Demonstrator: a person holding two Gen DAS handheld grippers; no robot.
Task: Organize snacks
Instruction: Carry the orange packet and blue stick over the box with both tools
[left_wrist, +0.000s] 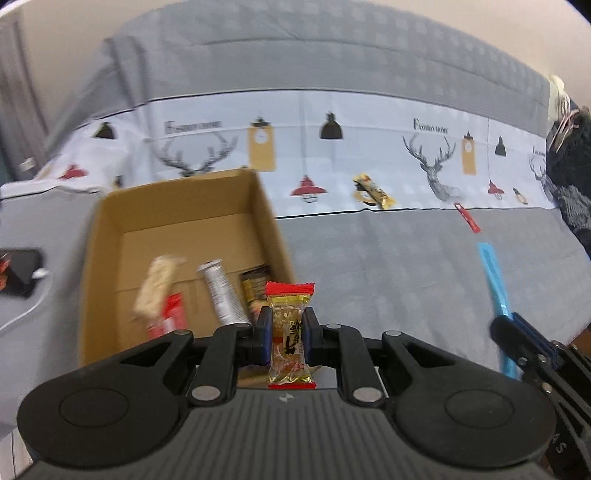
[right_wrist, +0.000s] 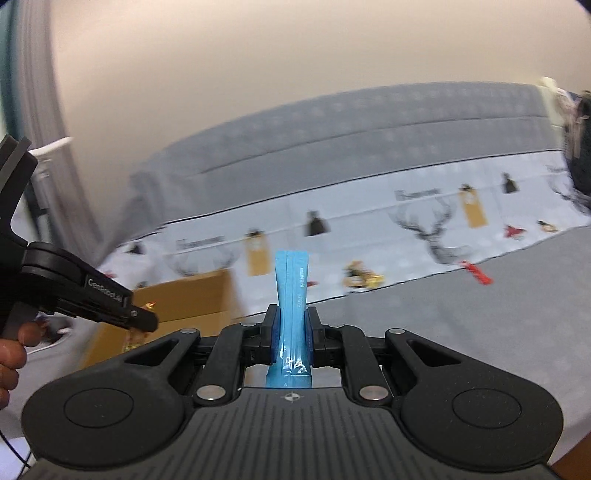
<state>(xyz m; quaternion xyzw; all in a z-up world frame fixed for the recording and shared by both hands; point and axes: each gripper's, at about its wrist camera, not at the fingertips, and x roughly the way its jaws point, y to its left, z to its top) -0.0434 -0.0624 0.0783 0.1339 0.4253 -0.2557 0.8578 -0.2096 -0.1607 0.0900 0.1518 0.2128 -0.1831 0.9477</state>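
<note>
My left gripper (left_wrist: 289, 334) is shut on a gold snack packet with red ends (left_wrist: 290, 332), held upright just off the near right corner of an open cardboard box (left_wrist: 255, 206). The box holds a pale bar (left_wrist: 157, 286), a silver stick (left_wrist: 221, 293), a red packet (left_wrist: 170, 317) and a dark packet (left_wrist: 254, 288). My right gripper (right_wrist: 291, 336) is shut on a long blue stick packet (right_wrist: 291, 291); it also shows in the left wrist view (left_wrist: 493, 280). The box shows at left in the right wrist view (right_wrist: 192, 299).
A gold wrapped snack (left_wrist: 373, 192) and a red stick packet (left_wrist: 468, 218) lie on the grey bed cover with its deer print band (left_wrist: 436, 173). A dark phone (left_wrist: 18, 273) lies left of the box. Dark clothing (left_wrist: 572, 166) sits at the far right.
</note>
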